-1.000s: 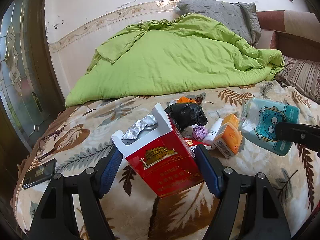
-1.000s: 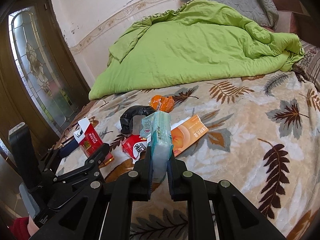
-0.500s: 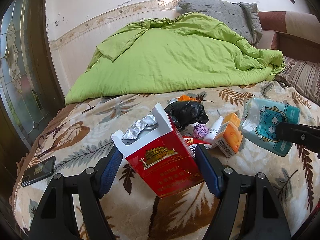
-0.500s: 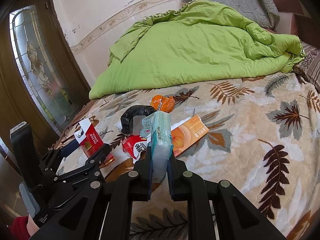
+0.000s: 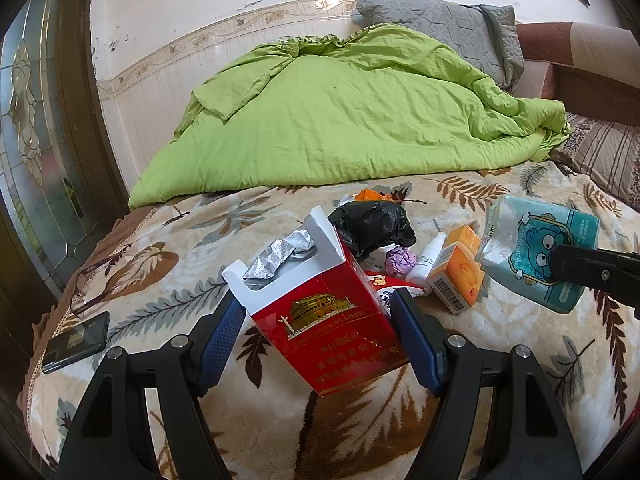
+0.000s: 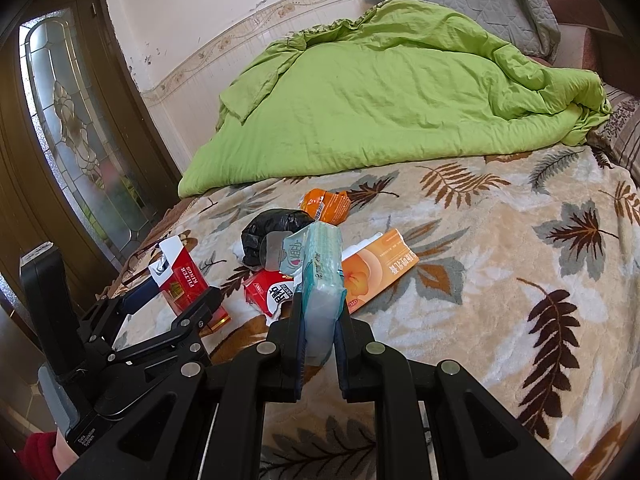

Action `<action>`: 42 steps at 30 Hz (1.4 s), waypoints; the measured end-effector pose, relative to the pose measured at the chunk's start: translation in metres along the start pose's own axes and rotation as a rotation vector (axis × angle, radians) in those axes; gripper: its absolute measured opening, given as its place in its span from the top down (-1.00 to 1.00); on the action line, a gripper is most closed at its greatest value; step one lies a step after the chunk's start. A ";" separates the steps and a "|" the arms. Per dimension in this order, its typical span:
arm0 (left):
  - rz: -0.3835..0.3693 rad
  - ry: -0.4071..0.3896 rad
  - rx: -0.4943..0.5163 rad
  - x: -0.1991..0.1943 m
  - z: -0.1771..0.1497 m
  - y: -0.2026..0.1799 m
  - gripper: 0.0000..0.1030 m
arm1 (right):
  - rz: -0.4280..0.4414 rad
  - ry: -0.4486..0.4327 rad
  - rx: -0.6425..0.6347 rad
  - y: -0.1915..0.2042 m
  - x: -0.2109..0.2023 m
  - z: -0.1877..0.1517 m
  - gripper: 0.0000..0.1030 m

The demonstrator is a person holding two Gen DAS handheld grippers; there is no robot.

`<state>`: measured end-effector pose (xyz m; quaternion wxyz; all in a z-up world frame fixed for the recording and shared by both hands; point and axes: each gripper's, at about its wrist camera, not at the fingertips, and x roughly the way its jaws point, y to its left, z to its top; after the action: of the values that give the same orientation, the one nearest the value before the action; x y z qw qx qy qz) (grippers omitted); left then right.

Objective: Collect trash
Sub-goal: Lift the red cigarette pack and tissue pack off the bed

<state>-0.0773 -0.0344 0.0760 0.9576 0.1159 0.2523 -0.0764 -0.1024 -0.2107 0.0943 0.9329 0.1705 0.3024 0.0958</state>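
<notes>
Left hand-held gripper (image 5: 316, 320): clamped on open red cigarette box (image 5: 320, 320), above bed (image 5: 520, 360). Right hand-held gripper (image 6: 318, 316): closed on teal tissue pack (image 6: 322, 276). Remaining litter beyond, centre of bed.

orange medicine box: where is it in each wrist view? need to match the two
Left wrist: orange medicine box right of centre, standing beside the small white bottle.
Right wrist: orange medicine box at centre, just right of the held tissue pack.
Shared landmark: crumpled black plastic bag.
</notes>
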 end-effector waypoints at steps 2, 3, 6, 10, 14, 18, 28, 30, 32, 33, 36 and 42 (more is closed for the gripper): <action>-0.004 -0.005 -0.002 -0.001 -0.001 0.000 -0.43 | 0.000 -0.001 0.000 0.000 0.000 0.000 0.74; -0.004 -0.008 -0.004 -0.002 -0.002 0.000 -0.43 | 0.000 0.000 0.000 0.000 0.000 0.000 0.74; -0.015 -0.016 -0.021 -0.006 -0.002 0.001 -0.43 | -0.005 0.003 0.001 0.000 0.001 0.000 0.74; -0.033 -0.021 -0.024 -0.008 0.000 -0.002 -0.43 | -0.008 0.003 -0.004 0.002 0.002 -0.001 0.74; -0.055 -0.024 -0.022 -0.011 0.002 -0.006 -0.43 | -0.028 -0.013 -0.012 0.001 0.000 -0.001 0.74; -0.070 -0.028 -0.021 -0.012 0.004 -0.007 -0.43 | -0.058 -0.023 0.029 -0.009 -0.007 -0.002 0.74; -0.129 -0.034 -0.013 -0.015 0.008 -0.022 -0.43 | -0.148 -0.041 0.114 -0.037 -0.051 -0.024 0.74; -0.143 -0.037 -0.008 -0.017 0.008 -0.027 -0.43 | -0.164 -0.045 0.124 -0.041 -0.059 -0.027 0.74; -0.155 -0.043 0.000 -0.021 0.008 -0.031 -0.43 | -0.179 -0.051 0.134 -0.045 -0.066 -0.030 0.74; -0.157 -0.047 0.004 -0.022 0.008 -0.032 -0.43 | -0.183 -0.053 0.136 -0.045 -0.069 -0.030 0.74; -0.168 -0.054 0.012 -0.027 0.008 -0.035 -0.43 | -0.187 -0.065 0.130 -0.044 -0.078 -0.032 0.74; -0.172 -0.059 0.027 -0.032 0.005 -0.038 -0.43 | -0.200 -0.073 0.072 -0.029 -0.085 -0.036 0.74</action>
<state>-0.1104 -0.0690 0.0893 0.9530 0.1042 0.2318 -0.1650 -0.1895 -0.2518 0.1009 0.9415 0.1761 0.2869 -0.0150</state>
